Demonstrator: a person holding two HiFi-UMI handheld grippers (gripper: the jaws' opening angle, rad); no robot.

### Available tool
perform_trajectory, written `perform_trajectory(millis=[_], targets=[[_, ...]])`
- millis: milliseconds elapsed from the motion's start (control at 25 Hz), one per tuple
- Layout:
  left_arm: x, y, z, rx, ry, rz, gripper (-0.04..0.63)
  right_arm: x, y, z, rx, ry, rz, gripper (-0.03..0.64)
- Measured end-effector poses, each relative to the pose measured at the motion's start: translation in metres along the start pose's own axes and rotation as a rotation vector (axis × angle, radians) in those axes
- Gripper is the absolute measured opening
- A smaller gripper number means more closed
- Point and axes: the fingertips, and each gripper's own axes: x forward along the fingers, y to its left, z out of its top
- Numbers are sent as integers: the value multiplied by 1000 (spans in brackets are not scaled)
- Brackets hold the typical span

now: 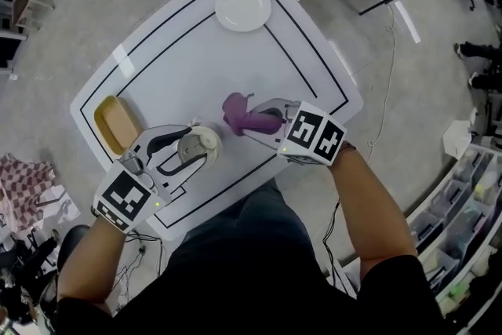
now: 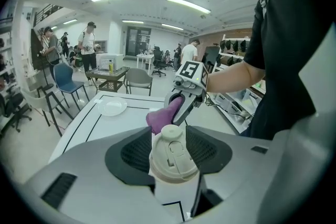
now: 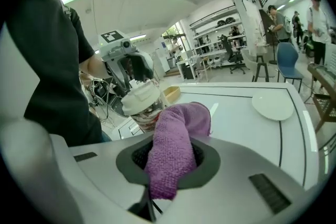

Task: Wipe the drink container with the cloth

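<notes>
Centre frame: cup (image 1: 199, 143) clamped in L hand-held gripper (image 1: 190, 149), cloth (image 1: 243, 116) pinched in R hand-held gripper (image 1: 271, 120); wipe judged abt to start, cloth to be pressed onto cup

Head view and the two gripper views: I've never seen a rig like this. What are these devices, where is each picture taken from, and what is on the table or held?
There is no robot. A person holds a two-jaw gripper in each hand, and the marker cubes are part of the grippers. The head view comes from a camera on the person's head, looking steeply down. Each gripper view comes from a camera riding on that gripper, looking along its jaws. On the white table lie a white plate at the far end and a tan tray on the person's left. The left gripper is closed on the lidded drink container. The right gripper clamps a purple cloth close beside it.
</notes>
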Motion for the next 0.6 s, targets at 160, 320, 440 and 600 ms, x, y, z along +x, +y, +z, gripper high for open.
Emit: perform_trajectory(millis=[160,320,440,600], targets=[[-18,-3,23,11,-55,28,222,-35,13,26,21,-103,-66,69],[-53,-16,46,0,-126,70,224,-65,40,55,47,-207,-124,69],[-81,-26,61,-7,-175,124,224,-88,64,77,33,-260,-177,69],[-113,-38,81,0,-243,200,224,-118,93,110,-12,-329,-244,69]])
